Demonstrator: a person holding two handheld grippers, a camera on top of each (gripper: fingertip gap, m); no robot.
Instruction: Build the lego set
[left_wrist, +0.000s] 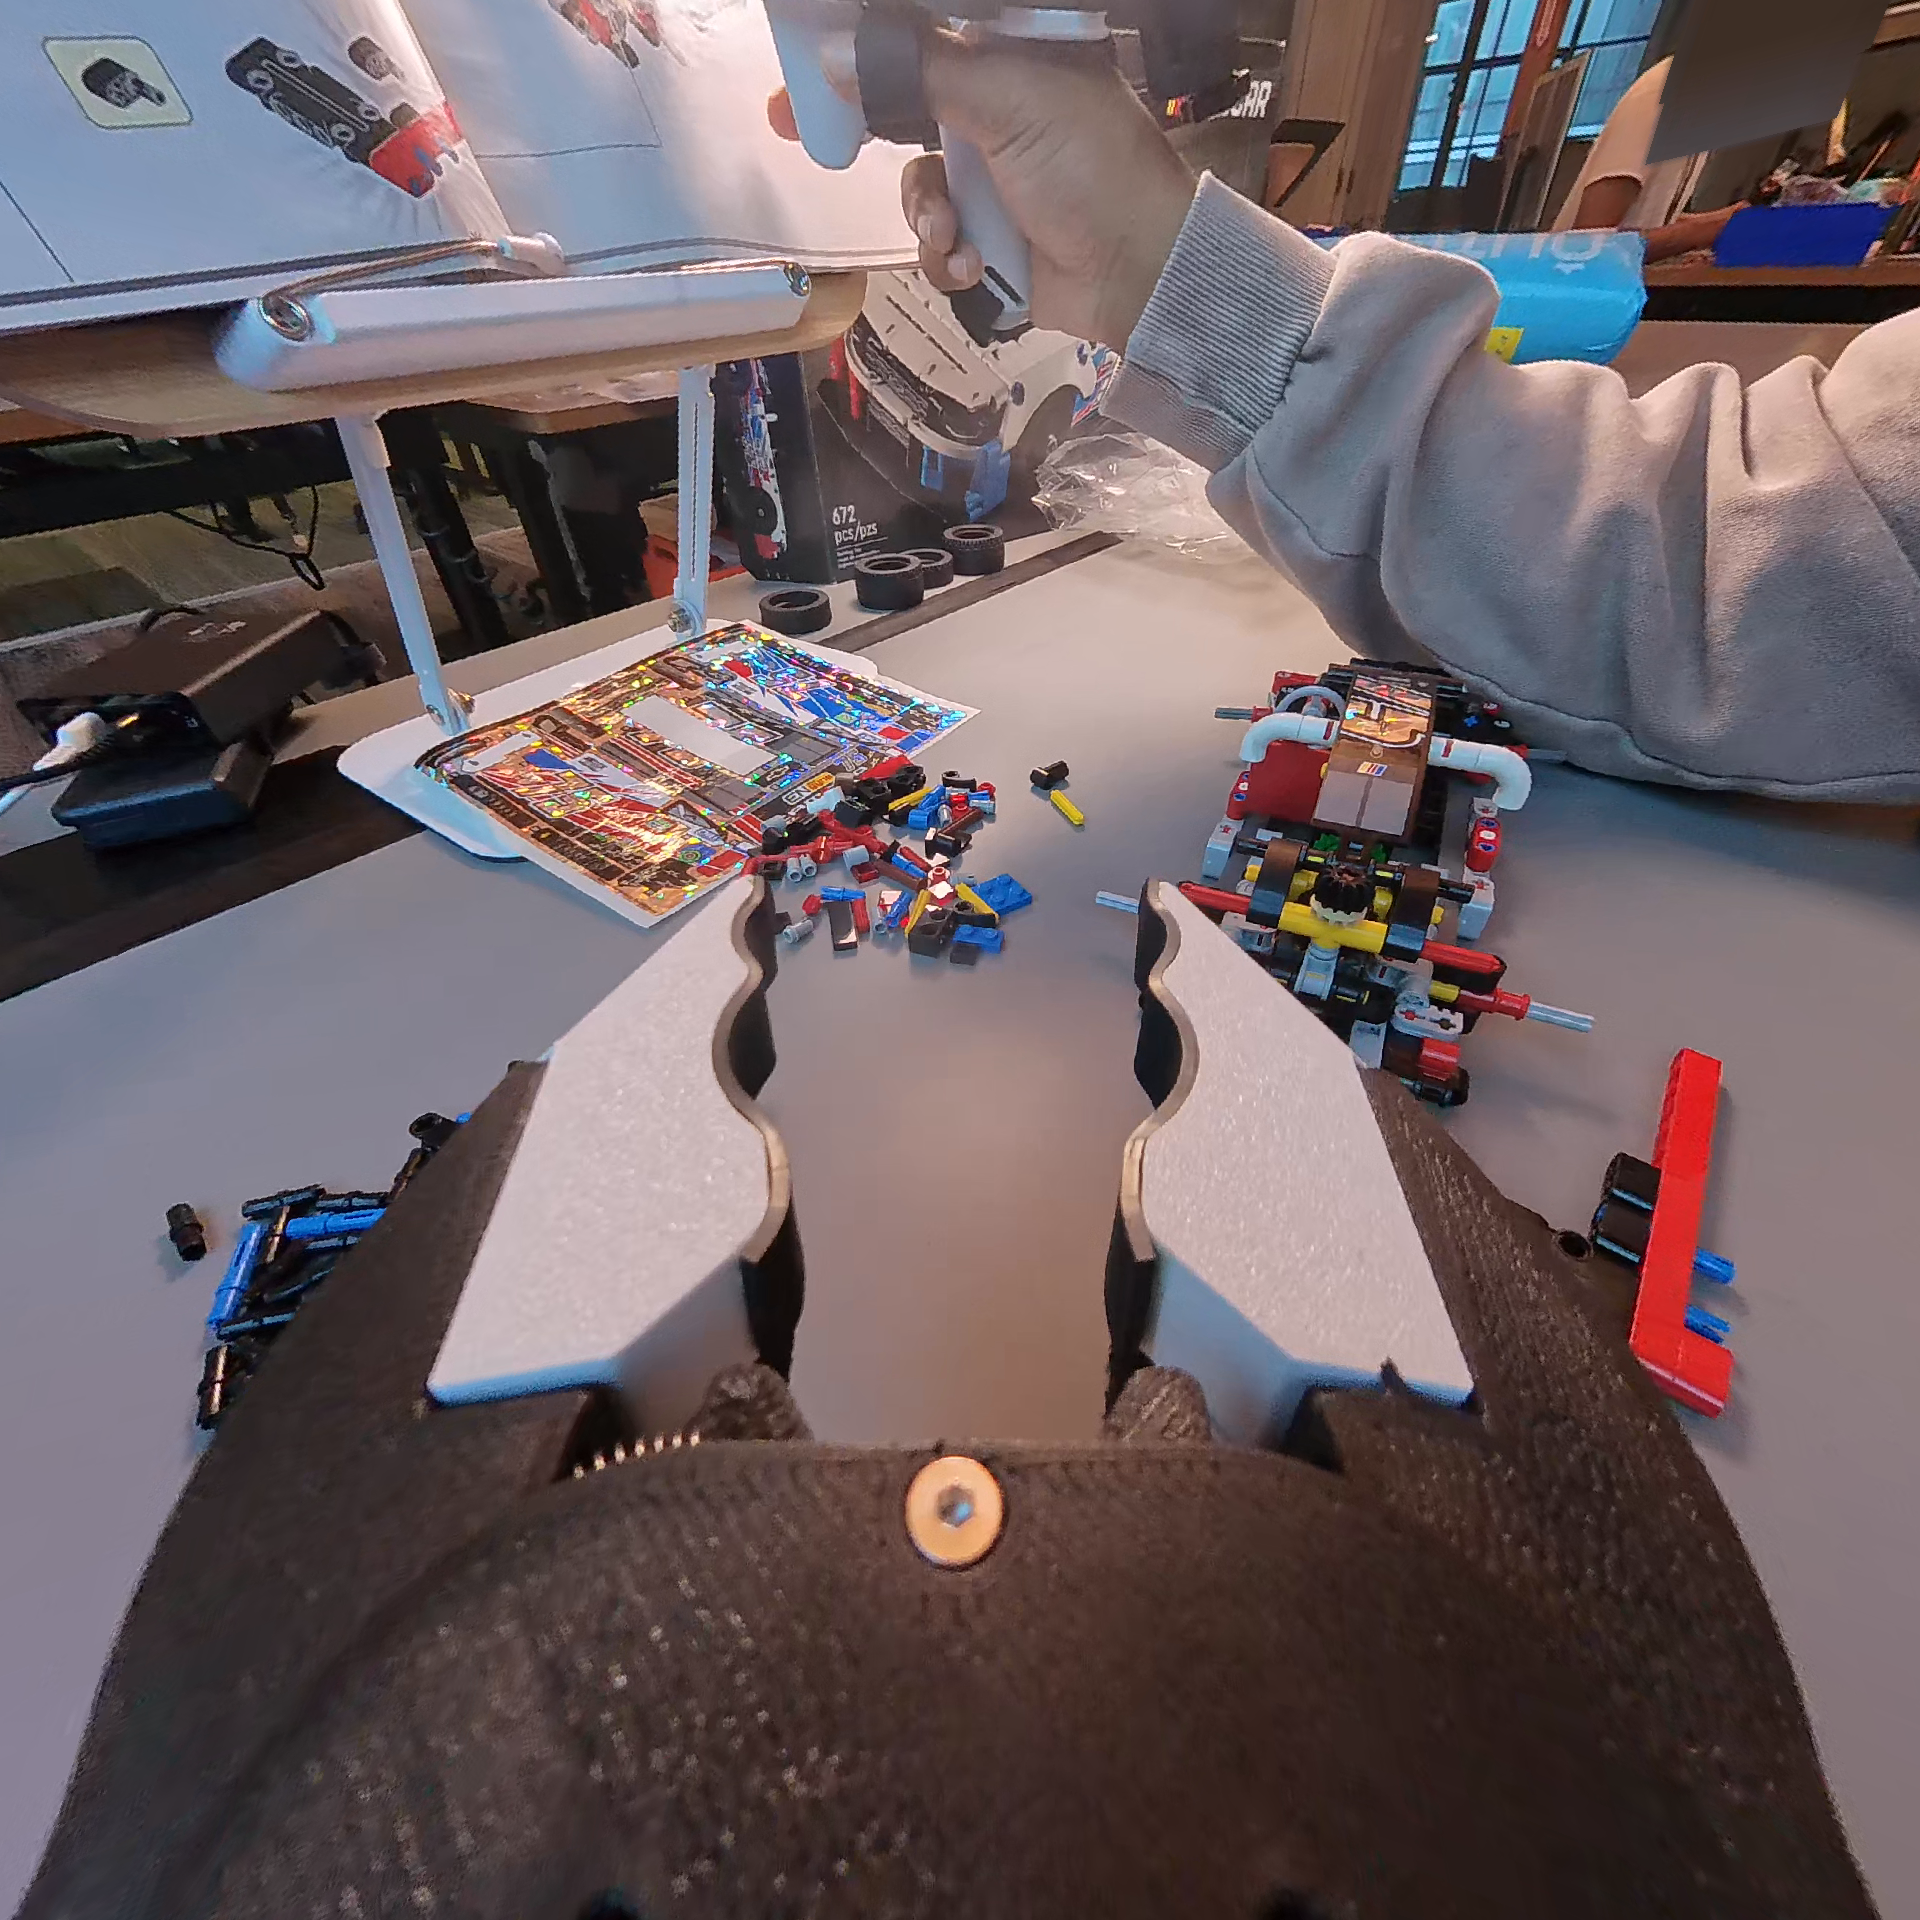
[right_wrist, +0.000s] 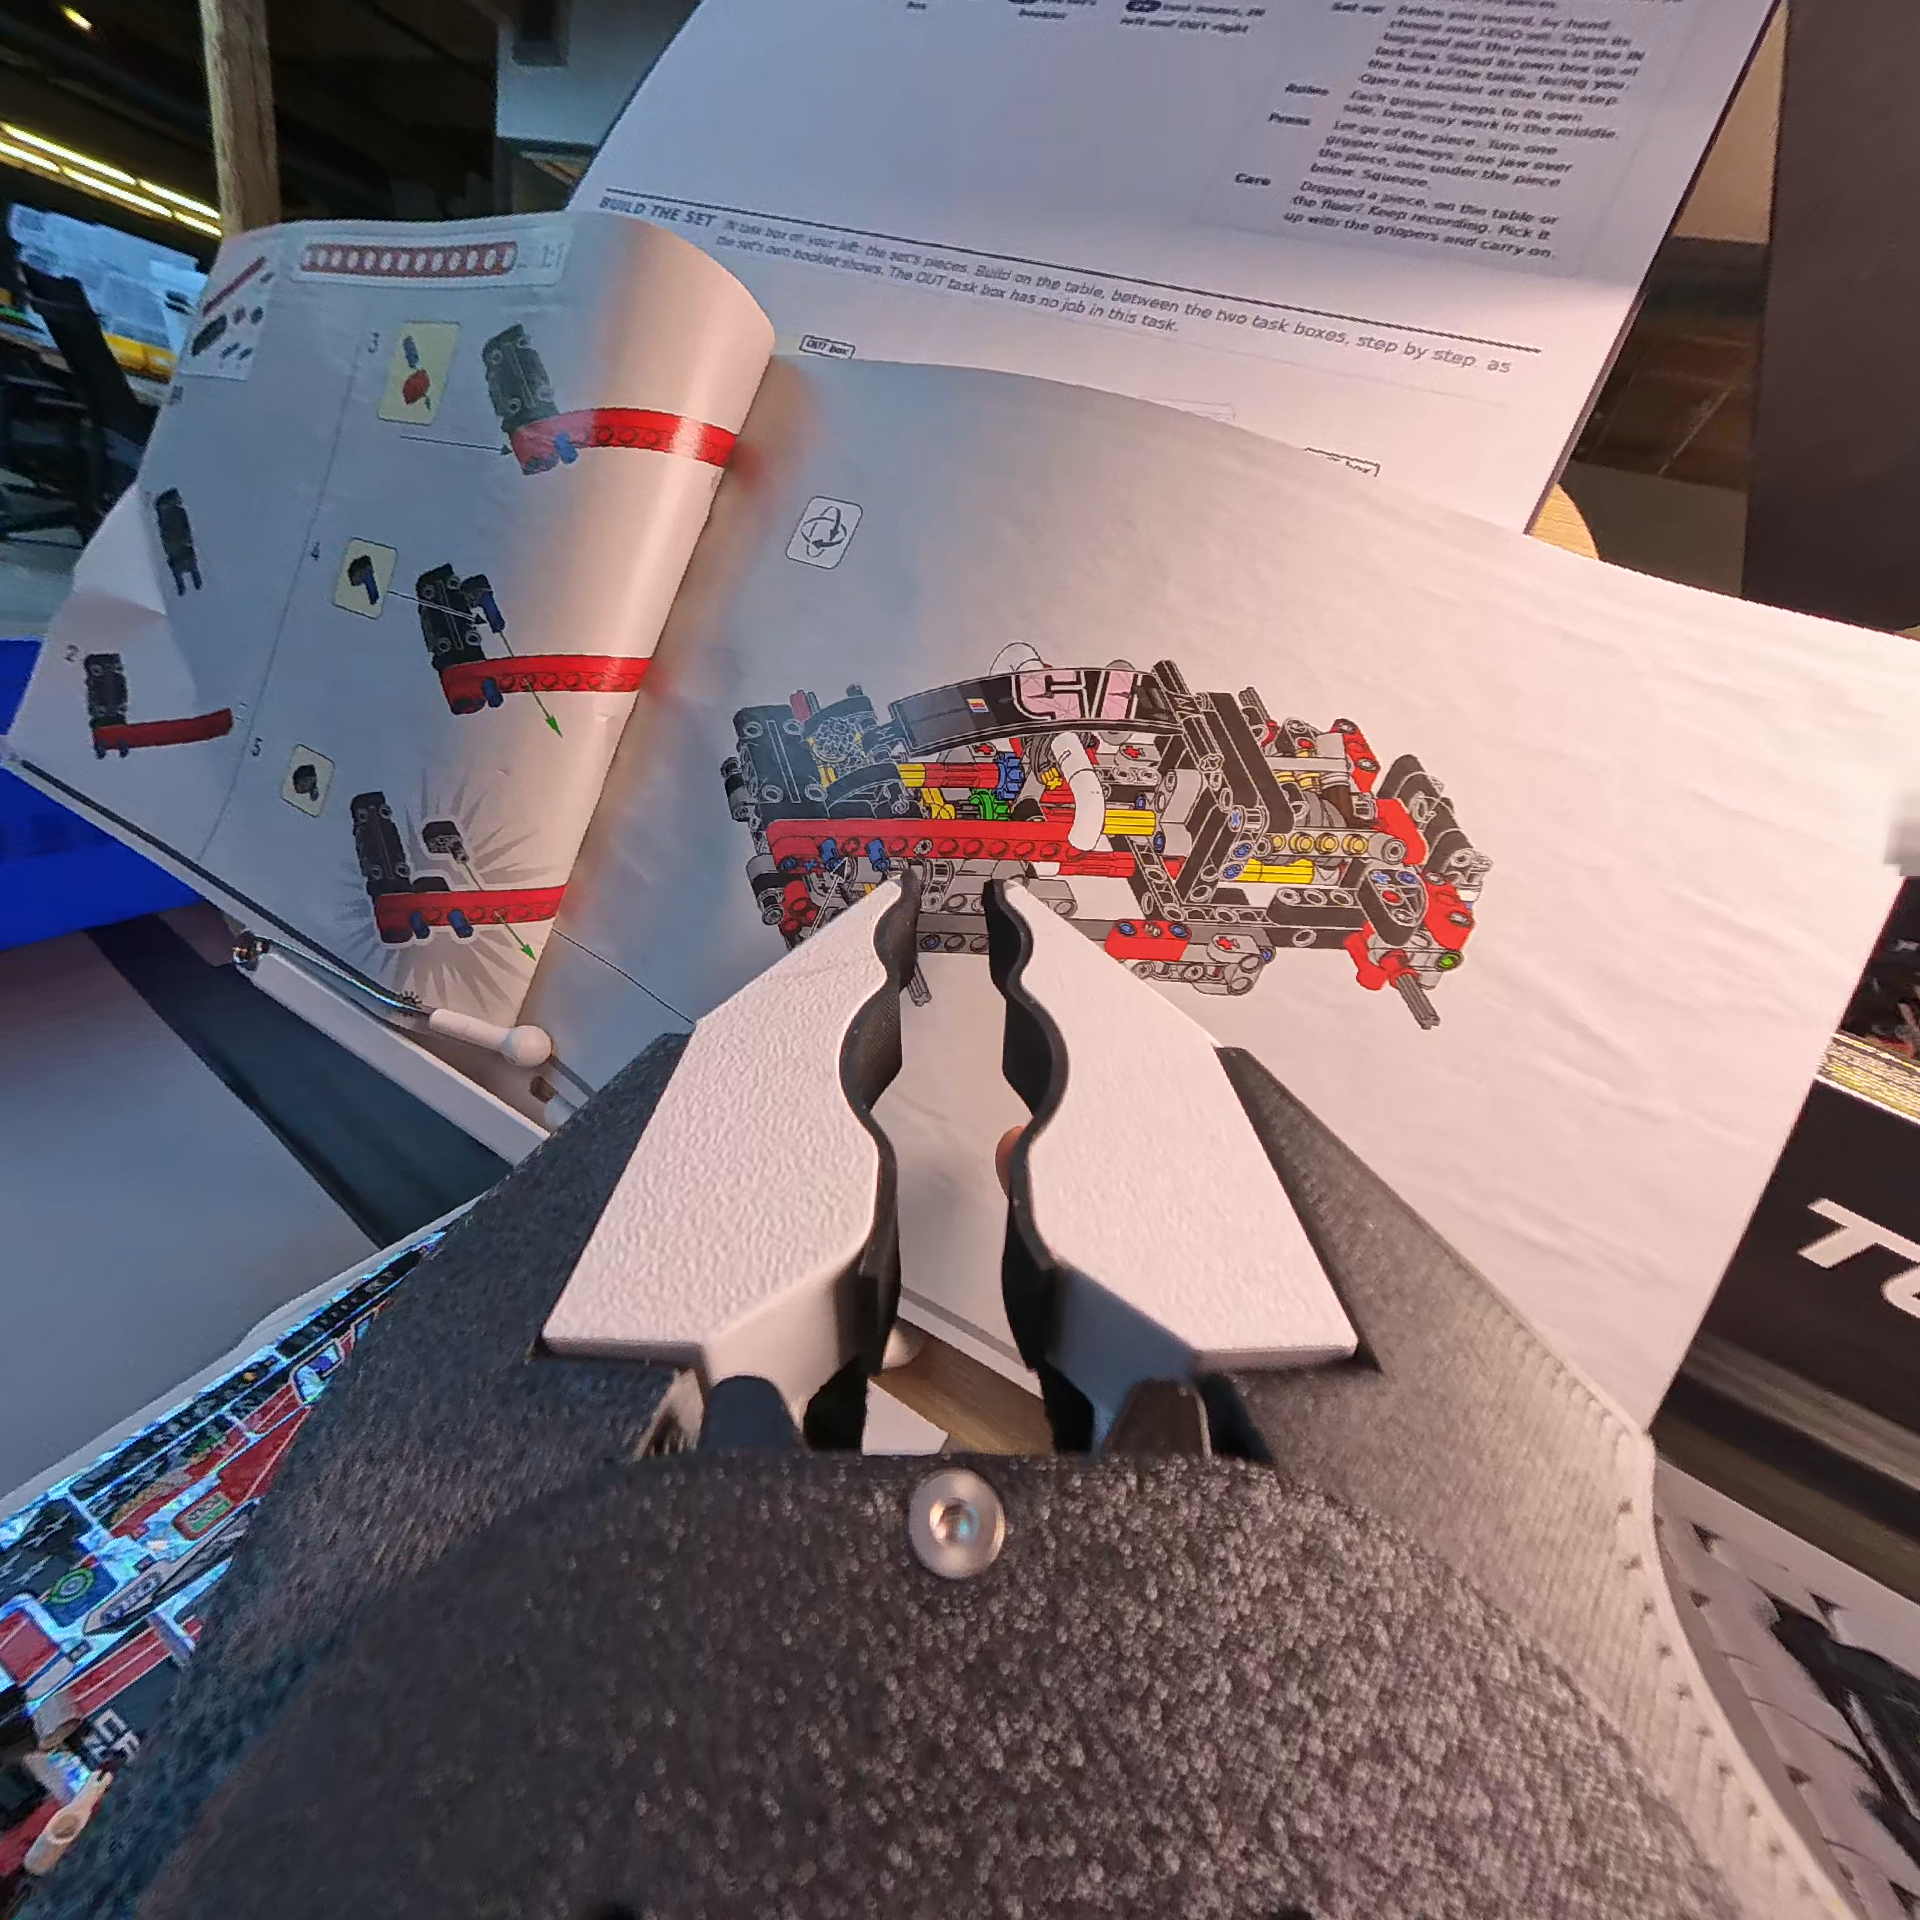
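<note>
My left gripper (left_wrist: 953, 914) is open and empty, hovering low over the grey table (left_wrist: 935, 1143). A part-built lego car chassis (left_wrist: 1361, 873) lies to its right. A red beam with black and blue pins (left_wrist: 1678, 1236) lies nearer on the right. A pile of small loose parts (left_wrist: 904, 862) lies just ahead. My right gripper (right_wrist: 948, 894) is raised at the open instruction booklet (right_wrist: 1247, 582) on its stand. Its jaws stand a narrow gap apart with nothing between them, tips at the right-hand page, which is blurred at the fold.
A shiny sticker sheet (left_wrist: 675, 758) lies on the stand's base. Blue and black pins (left_wrist: 281, 1247) lie at the near left. Black tyres (left_wrist: 914, 571) and the set's box (left_wrist: 831, 457) stand at the back. A grey-sleeved arm (left_wrist: 1558, 520) reaches over the chassis. Tip to tip, the grippers are about 35 cm apart.
</note>
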